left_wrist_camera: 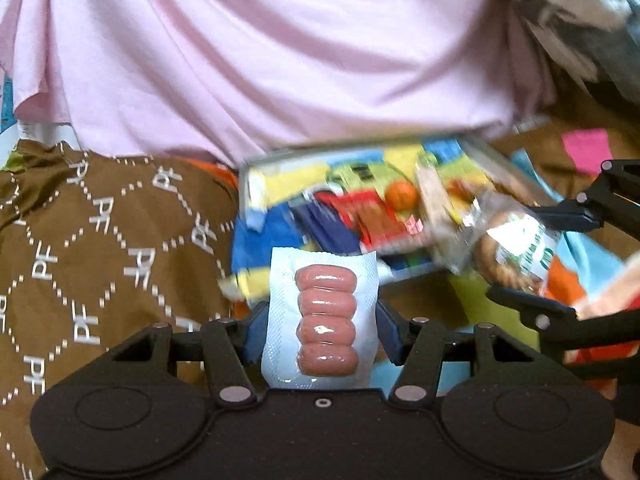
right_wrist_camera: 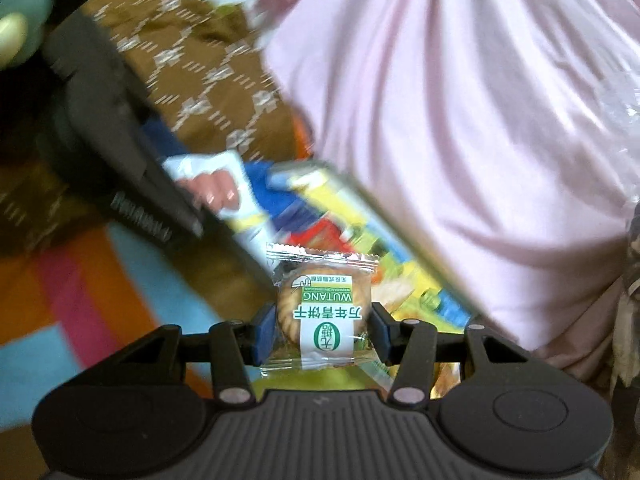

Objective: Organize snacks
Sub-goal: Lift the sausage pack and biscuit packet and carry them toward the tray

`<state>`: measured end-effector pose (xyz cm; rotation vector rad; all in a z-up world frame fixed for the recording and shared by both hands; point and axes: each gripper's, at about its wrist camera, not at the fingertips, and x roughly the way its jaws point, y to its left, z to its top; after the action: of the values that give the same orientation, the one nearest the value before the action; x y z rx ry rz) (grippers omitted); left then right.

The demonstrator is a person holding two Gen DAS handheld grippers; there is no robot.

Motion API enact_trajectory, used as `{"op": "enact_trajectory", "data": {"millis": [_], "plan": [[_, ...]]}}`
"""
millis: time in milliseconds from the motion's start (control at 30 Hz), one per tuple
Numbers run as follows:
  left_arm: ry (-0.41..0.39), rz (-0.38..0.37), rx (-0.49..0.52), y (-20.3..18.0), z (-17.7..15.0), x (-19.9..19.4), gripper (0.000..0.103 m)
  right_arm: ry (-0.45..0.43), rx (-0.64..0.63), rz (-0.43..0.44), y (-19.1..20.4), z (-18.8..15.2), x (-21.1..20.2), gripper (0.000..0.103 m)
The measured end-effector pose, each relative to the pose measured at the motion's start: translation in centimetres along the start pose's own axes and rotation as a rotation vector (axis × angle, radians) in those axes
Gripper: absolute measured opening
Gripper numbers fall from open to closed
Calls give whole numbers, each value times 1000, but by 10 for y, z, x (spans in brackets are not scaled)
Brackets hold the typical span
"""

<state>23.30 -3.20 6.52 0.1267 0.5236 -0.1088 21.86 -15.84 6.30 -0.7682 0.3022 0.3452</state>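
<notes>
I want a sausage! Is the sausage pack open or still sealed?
Sealed, it looks: the sausage pack in the left gripper shows four sausages under unbroken film.

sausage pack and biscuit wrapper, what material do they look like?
Sausage pack: looks like soft plastic film, pale blue and glossy, moulded tight around four sausages, with a dimpled sealed border. Biscuit wrapper: probably thin clear plastic; the biscuit shows through, with crimped zigzag ends and a printed green-and-white label.
</notes>
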Motion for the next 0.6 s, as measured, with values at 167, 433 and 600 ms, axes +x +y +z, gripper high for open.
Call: {"op": "enact_trajectory", "data": {"millis": [167,433,600], "plan": [[-44,23,-65,6,21,15,58,-33,73,-45,-22,18,26,53],[-69,56,-127,13,30,40,58,-87,154,-25,-37,25,62,54],[-72,57,-162,19,34,59,58,-64,205,-30,-45,19,76,54]]}}
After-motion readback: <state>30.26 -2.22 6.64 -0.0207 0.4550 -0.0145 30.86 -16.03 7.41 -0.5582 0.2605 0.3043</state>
